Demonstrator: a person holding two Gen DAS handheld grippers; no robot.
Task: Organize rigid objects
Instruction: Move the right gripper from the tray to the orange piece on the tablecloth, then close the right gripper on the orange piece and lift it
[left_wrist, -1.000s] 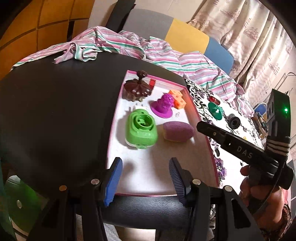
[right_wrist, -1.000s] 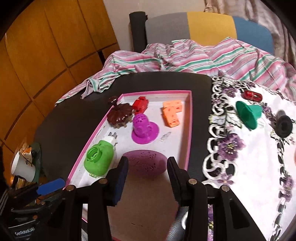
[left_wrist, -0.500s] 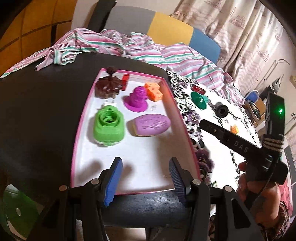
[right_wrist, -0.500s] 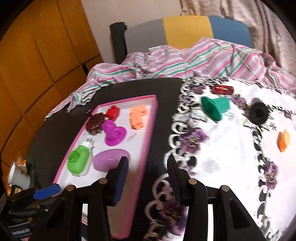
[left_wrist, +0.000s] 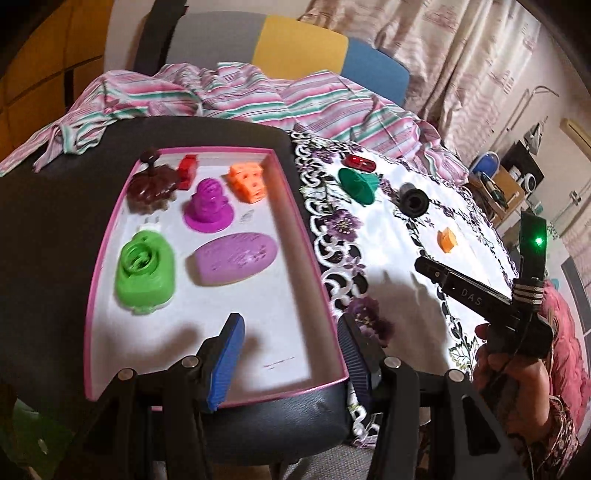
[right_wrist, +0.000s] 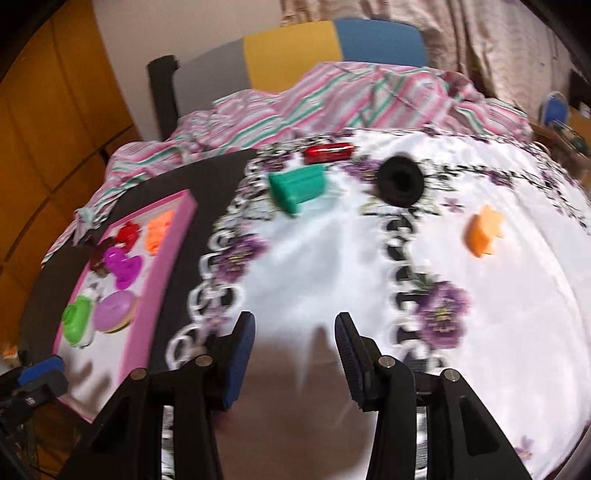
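A pink-rimmed tray (left_wrist: 291, 206) on the black table holds a green piece (left_wrist: 144, 271), a purple oval (left_wrist: 234, 258), a magenta piece (left_wrist: 208, 206), an orange block (left_wrist: 248, 178), a brown piece (left_wrist: 153, 186) and a red piece (left_wrist: 187, 166). On the white floral cloth (right_wrist: 332, 258) lie a green funnel-shaped piece (right_wrist: 297, 186), a red capsule (right_wrist: 328, 152), a black ring (right_wrist: 400, 181) and an orange star piece (right_wrist: 482, 230). My left gripper (left_wrist: 288, 354) is open and empty over the tray's near edge. My right gripper (right_wrist: 293, 350) is open and empty above the cloth.
A striped pink cloth (left_wrist: 236, 96) is heaped at the table's far side against a grey, yellow and blue chair (left_wrist: 288, 46). Wooden panels stand at the left (right_wrist: 55, 129). Curtains and clutter are at the far right (left_wrist: 517, 177).
My right gripper has swung right, from over the tray and purple oval to over the floral cloth. My left view has shifted right too, and shows more of the cloth.
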